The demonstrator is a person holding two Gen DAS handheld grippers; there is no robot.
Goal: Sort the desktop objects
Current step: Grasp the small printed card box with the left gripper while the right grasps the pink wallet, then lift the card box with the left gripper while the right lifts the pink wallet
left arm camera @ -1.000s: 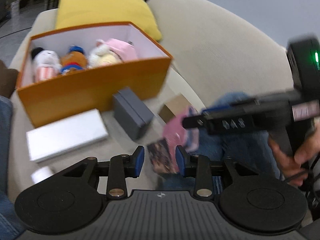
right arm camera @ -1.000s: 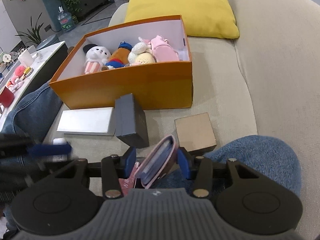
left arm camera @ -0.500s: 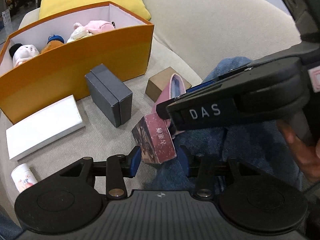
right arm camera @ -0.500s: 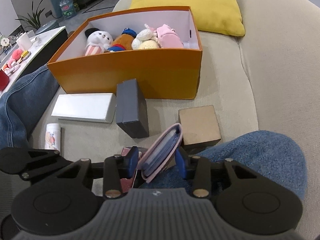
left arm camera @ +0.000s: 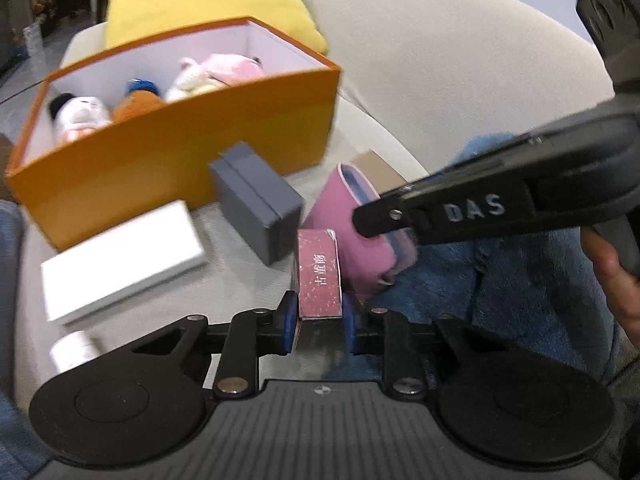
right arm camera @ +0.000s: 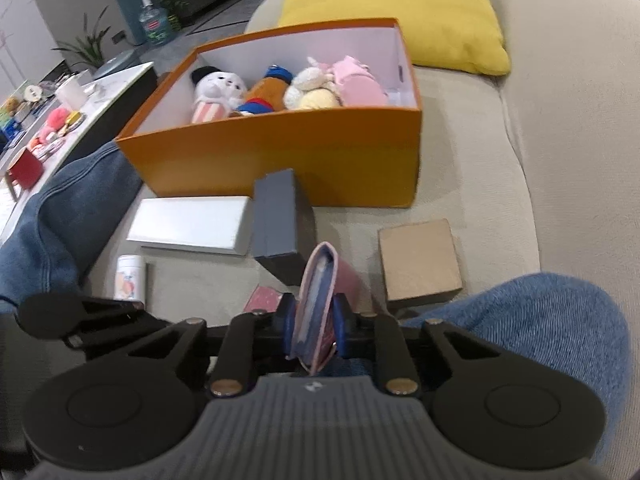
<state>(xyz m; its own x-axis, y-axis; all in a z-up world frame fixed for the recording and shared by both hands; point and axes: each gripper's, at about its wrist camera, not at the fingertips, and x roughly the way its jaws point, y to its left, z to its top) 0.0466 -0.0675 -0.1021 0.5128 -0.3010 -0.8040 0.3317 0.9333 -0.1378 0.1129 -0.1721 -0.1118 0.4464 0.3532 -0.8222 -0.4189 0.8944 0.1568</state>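
In the left wrist view a small red box [left arm camera: 320,272] with white characters stands between the blue pads of my left gripper [left arm camera: 319,322]. The jaws are closing and the pads press on its sides. Just beyond it is a pink wallet [left arm camera: 352,236], with the other tool's black body across it. In the right wrist view that pink wallet [right arm camera: 320,276], blue inside, stands on edge between the pads of my right gripper [right arm camera: 314,322]. These jaws are closing too and squeeze the wallet. The red box [right arm camera: 262,300] peeks out to their left.
An orange box [right arm camera: 280,160] holding plush toys [right arm camera: 280,92] stands on the beige sofa. In front lie a white flat box [right arm camera: 192,226], a grey box [right arm camera: 276,220], a brown cardboard box [right arm camera: 418,260] and a small white jar [right arm camera: 130,276]. A yellow cushion [right arm camera: 392,12] is behind, a jeans-clad leg [right arm camera: 540,320] at right.
Both pairs of jaws have narrowed. The left gripper came down onto the red box, now gripped. The wallet, earlier leaning loose between the right pads, now stands clamped upright.
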